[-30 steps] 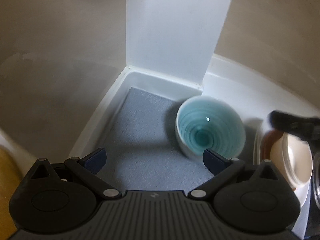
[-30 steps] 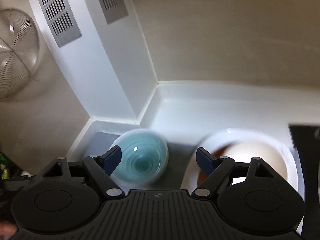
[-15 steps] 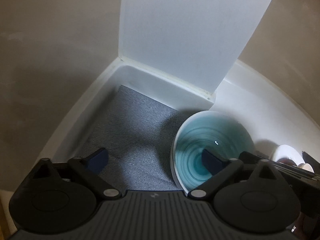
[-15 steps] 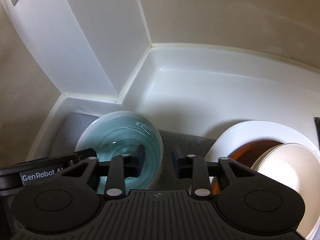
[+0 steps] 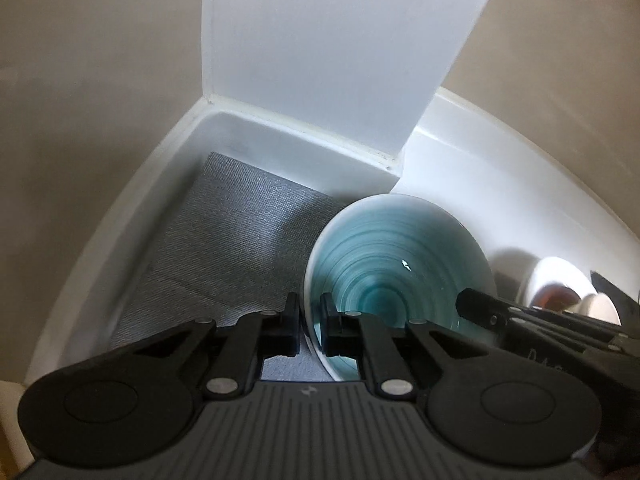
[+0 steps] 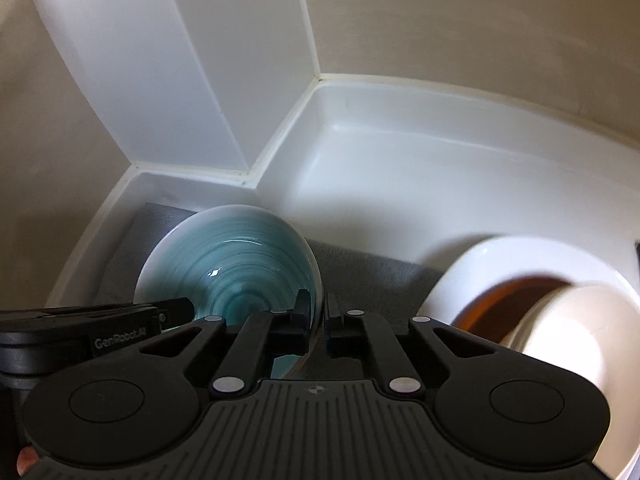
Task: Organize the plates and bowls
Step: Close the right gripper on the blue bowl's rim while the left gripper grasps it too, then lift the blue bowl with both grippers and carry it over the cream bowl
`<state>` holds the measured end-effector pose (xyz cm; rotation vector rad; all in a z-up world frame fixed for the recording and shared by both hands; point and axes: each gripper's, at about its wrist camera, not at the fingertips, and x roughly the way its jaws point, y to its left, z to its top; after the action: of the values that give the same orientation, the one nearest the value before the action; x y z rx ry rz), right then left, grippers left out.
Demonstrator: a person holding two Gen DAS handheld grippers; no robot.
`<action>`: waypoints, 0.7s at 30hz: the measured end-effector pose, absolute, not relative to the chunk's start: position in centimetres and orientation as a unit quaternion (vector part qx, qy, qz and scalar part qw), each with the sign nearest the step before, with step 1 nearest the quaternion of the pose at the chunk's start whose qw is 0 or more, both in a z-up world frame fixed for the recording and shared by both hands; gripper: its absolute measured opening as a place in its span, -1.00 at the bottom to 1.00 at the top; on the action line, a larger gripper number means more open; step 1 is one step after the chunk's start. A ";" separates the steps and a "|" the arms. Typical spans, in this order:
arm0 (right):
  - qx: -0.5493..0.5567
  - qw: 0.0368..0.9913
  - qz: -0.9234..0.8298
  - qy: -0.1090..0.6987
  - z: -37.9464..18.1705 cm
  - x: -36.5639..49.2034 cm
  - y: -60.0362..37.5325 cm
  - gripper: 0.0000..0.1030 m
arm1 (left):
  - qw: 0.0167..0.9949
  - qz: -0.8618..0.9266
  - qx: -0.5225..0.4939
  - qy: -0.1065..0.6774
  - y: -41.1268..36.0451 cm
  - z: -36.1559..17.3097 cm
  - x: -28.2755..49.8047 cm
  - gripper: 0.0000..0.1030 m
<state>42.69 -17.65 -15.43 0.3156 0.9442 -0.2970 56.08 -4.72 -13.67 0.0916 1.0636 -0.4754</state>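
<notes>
We are pinching the round white ceramic bowl with the teal-ringed inside (image 5: 400, 264) with both tools now. Left tool (image 5: 310, 328) is clamping the bowl's near left rim; a second ago its jaws were standing wide, short of the bowl. Right tool (image 6: 318, 322) is gripping the opposite rim, where earlier it was hanging open above. Bowl is sitting on the grey woven mat (image 5: 224, 232) in the white tray (image 6: 360, 152). A white plate (image 6: 500, 256) carrying a cream bowl (image 6: 580, 328) is resting well to the right.

bowl (image 5: 400, 264): teal rings, white outside | mat (image 5: 236, 240): grey weave | plate (image 6: 472, 268): white
</notes>
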 end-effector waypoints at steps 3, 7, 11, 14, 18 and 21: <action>0.150 0.875 -0.136 0.440 -14.4 41.8 -17.1 -0.86 | 0.844 -0.230 0.048 0.483 -4.2 -12.3 55.0 -0.80; 0.144 0.886 -0.134 0.420 -12.5 40.3 -16.5 -0.86 | 0.850 -0.241 0.044 0.467 -3.9 -10.3 53.7 -0.80; 0.146 0.893 -0.142 0.401 -10.7 38.4 -16.2 -0.85 | 0.852 -0.261 0.049 0.450 -4.1 -8.4 52.1 -0.80; 0.150 0.896 -0.154 0.389 -9.5 36.6 -16.4 -0.85 | 0.851 -0.281 0.057 0.440 -4.9 -7.0 50.8 -0.80; 0.159 0.898 -0.176 0.371 -8.0 33.9 -17.1 -0.84 | 0.846 -0.311 0.070 0.427 -6.6 -5.5 48.9 -0.80; 0.165 0.898 -0.195 0.358 -7.1 31.7 -17.9 -0.84 | 0.840 -0.334 0.083 0.419 -8.7 -5.1 47.2 -0.80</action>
<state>31.65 -17.93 -7.15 0.3427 0.7416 -0.4042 47.17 -8.71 -5.12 0.1758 0.8866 -0.7057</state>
